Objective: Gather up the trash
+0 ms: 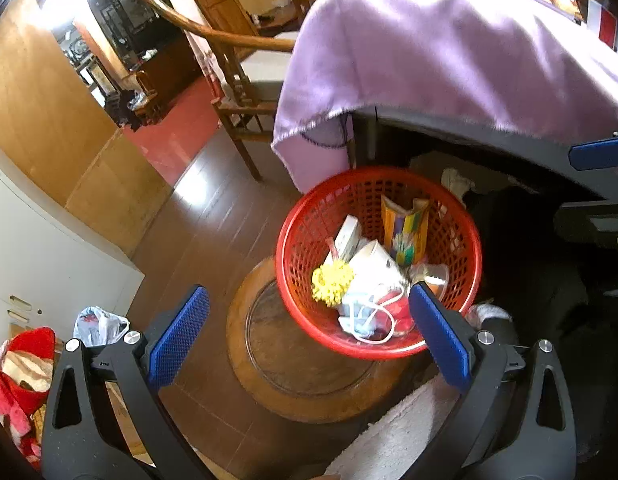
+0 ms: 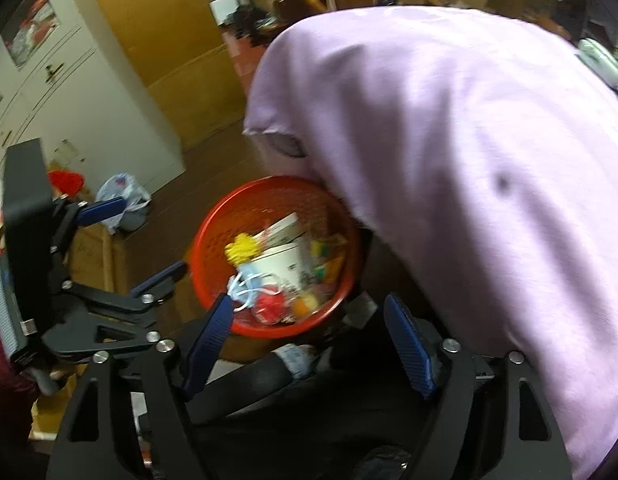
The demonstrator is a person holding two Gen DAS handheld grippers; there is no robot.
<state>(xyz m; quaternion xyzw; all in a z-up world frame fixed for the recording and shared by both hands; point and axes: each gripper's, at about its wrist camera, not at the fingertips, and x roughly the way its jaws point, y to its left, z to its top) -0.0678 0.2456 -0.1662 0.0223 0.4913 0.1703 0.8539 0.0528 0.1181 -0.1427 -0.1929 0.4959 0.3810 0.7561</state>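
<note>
A red mesh basket (image 1: 297, 280) stands on a round wooden stool (image 1: 309, 376) beside the table. It holds a white paper cup (image 1: 375, 266), a yellow flower-like ball (image 1: 332, 282), a face mask (image 1: 367, 314), a small white box (image 1: 346, 236) and a colourful wrapper (image 1: 407, 232). My left gripper (image 1: 309, 320) is open and empty, just in front of and above the basket. My right gripper (image 2: 309, 320) is open and empty above the basket (image 2: 213, 240), which shows the cup (image 2: 281, 264) and the yellow ball (image 2: 241, 249). The left gripper also shows in the right wrist view (image 2: 145, 240).
A table draped in a lilac cloth (image 1: 449, 48) overhangs the basket. A wooden armchair (image 1: 237, 64) stands behind. White cabinets (image 1: 37, 248), a plastic bag (image 1: 99, 324) and a red bag (image 1: 21, 376) are at the left on the wooden floor.
</note>
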